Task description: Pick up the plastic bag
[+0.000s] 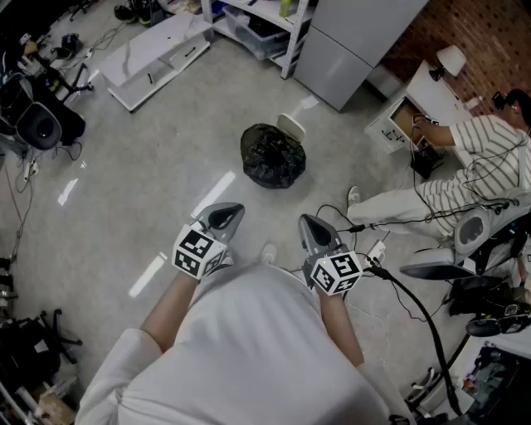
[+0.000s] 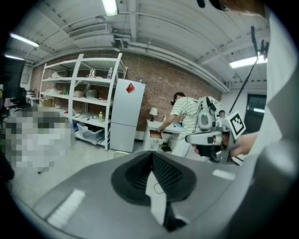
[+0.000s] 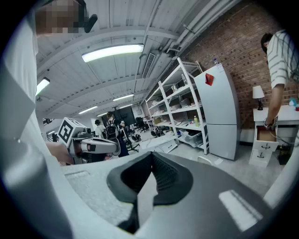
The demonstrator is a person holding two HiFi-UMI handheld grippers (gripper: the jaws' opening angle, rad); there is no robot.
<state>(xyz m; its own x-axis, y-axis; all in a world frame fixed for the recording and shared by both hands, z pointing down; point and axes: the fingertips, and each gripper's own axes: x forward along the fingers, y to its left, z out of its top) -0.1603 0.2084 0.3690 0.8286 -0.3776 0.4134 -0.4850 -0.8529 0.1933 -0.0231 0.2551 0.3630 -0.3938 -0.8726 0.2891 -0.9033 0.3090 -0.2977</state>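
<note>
Hovering closed, left gripper (image 1: 232,210) and right gripper (image 1: 308,221) leave plastic bag (image 1: 273,155) untouched.

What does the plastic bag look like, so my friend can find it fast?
Find the tall grey fridge by the brick wall, then look at the pale floor in front of it. The bag sits there in the open. It is the only black, shiny, crinkly lump, and the small thing beside it is white.
</note>
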